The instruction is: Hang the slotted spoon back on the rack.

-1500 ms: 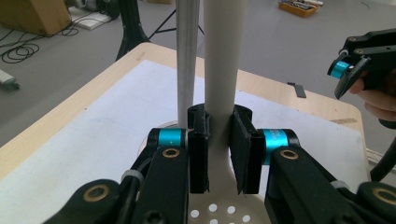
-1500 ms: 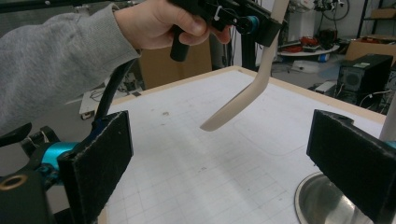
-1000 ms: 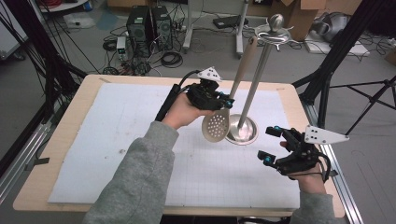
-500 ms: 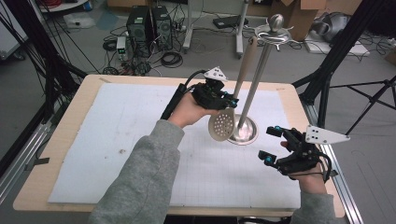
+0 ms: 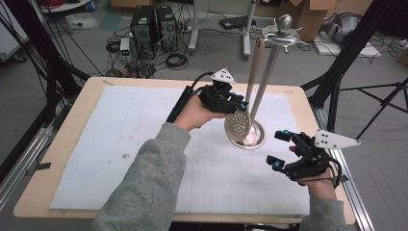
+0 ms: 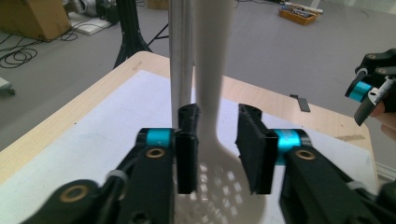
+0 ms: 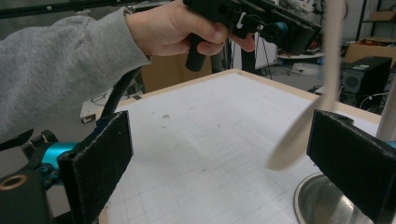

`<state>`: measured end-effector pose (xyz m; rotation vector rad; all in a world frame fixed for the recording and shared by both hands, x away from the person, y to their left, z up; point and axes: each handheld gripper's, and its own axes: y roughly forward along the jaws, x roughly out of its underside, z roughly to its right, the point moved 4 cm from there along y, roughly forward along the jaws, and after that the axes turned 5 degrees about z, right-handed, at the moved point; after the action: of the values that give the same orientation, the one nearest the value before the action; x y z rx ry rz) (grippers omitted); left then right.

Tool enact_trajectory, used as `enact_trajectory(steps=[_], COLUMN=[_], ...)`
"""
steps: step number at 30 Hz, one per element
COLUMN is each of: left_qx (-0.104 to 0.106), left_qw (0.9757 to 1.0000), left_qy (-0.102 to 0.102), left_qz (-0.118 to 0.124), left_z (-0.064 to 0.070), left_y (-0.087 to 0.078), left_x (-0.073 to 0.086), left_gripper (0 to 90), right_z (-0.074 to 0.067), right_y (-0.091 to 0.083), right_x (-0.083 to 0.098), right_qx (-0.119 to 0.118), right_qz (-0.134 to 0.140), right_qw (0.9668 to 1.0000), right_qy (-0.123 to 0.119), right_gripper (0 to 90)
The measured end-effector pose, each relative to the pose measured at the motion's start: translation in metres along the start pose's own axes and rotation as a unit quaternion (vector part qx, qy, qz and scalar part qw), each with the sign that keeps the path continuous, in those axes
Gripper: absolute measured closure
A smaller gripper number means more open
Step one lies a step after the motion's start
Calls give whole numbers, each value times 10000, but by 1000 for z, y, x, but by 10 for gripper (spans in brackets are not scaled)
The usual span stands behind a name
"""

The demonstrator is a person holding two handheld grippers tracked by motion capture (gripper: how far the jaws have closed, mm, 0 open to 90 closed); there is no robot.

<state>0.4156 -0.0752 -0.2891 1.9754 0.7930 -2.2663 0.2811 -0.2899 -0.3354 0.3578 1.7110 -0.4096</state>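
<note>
A cream slotted spoon [image 5: 239,126] hangs bowl-down beside the metal pole [image 5: 267,77] of a utensil stand. Its handle top is up by the stand's hooks, and its bowl is over the round steel base [image 5: 257,141]. My left gripper [image 5: 239,103] is at the lower handle. In the left gripper view the handle [image 6: 210,70] stands between the pads with a gap on the right side. The jaws have just been opening and the left gripper [image 6: 217,154] is open. My right gripper [image 5: 277,149] is held open at the front right, with nothing between its pads [image 7: 102,163].
A white gridded mat [image 5: 120,139] covers the wooden table [image 5: 86,96]. Tripod legs [image 5: 337,91] stand off the right edge, with computers and cables on the floor beyond the far edge. In the right gripper view the blurred spoon [image 7: 299,135] and the base [image 7: 322,205] are just ahead.
The spoon's bowl has swung right, from beside the stand's base to over it. The left gripper's jaws have parted around the handle. The right gripper has not moved.
</note>
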Motion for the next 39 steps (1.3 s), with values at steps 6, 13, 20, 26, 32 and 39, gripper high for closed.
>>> enact_trajectory(steps=[6, 13, 20, 26, 32, 39], left_qx=[143, 298, 46, -122, -474, -598], left_qw=[9998, 9988, 9988, 9981, 9962, 9959], left_qy=[80, 334, 405, 518, 672, 472], left_qz=[135, 188, 267, 310, 278, 498], left_z=[6, 11, 7, 11, 8, 2], left_y=[-7, -22, -39, -52, -66, -90], left_x=[2, 10, 19, 26, 40, 50], left_gripper=[450, 267, 147, 122, 111, 111], right_z=[1, 2, 4, 5, 4, 3], right_y=[-1, -2, -3, -5, -2, 1], right_x=[0, 2, 3, 3, 4, 5], right_qx=[1, 8, 31, 56, 62, 118], right_qz=[17, -58, -87, -79, -144, -195], right_qw=[10000, 10000, 10000, 9999, 9999, 9997], right_qy=[-15, 41, 30, 29, 6, 3], right_gripper=[60, 60, 60, 60, 60, 61])
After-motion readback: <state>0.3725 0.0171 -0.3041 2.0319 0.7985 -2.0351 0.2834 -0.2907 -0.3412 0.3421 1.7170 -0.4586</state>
